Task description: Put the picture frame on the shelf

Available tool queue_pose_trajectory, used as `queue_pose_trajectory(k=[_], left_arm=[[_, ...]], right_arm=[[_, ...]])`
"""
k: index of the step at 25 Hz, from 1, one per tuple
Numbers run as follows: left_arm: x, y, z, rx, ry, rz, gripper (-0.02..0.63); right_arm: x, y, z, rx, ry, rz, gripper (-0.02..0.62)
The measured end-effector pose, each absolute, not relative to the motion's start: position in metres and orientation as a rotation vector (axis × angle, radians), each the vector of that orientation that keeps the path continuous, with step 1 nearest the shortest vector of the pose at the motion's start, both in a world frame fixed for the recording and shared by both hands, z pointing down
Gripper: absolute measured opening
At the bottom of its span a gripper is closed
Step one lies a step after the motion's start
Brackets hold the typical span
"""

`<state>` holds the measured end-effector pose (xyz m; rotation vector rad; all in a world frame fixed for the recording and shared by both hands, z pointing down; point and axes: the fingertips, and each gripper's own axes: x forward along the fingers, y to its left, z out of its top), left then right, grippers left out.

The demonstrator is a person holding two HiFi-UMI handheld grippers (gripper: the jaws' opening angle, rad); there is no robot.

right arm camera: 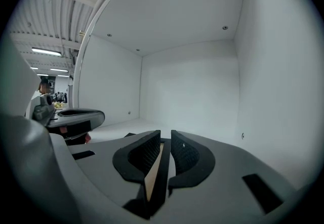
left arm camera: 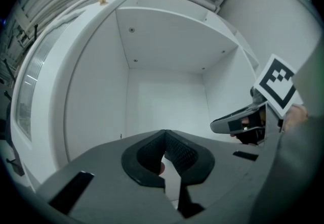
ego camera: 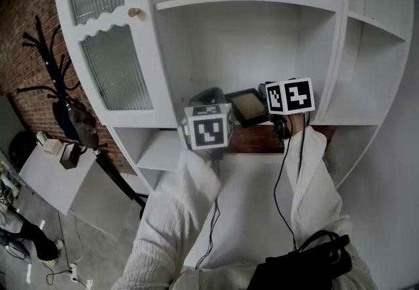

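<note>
The picture frame [ego camera: 247,107] is dark and rectangular, held up in front of the middle compartment of the white shelf unit [ego camera: 249,2]. My right gripper [ego camera: 264,97] is shut on the frame's right edge. In the right gripper view the frame [right arm camera: 158,167] runs edge-on between the pads, a thin dark strip with a tan side. My left gripper [ego camera: 208,95] hovers just left of the frame; its jaws [left arm camera: 165,135] meet at the tips with nothing between them. Each gripper shows in the other's view: the right gripper [left arm camera: 242,122] and the left gripper [right arm camera: 71,117].
A ribbed-glass door [ego camera: 111,66] with a brass knob [ego camera: 133,12] closes the unit's left side. Narrow open compartments [ego camera: 373,66] lie on the right. A dark coat stand [ego camera: 62,105] and a small white table [ego camera: 46,174] stand at the left. A black bag [ego camera: 308,266] hangs near my waist.
</note>
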<state>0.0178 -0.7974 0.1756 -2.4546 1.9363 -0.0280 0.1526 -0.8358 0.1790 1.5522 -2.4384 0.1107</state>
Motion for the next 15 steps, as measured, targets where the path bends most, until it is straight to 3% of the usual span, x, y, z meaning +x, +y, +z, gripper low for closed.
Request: queue_pose_trajectory(k=[15], left_arm=[[-0.006, -0.745, 0.187, -2.424, 1.929, 0.085, 0.008]], right_arm=[[0.163, -0.778, 0.166, 1.759, -2.521, -0.018, 0.075]])
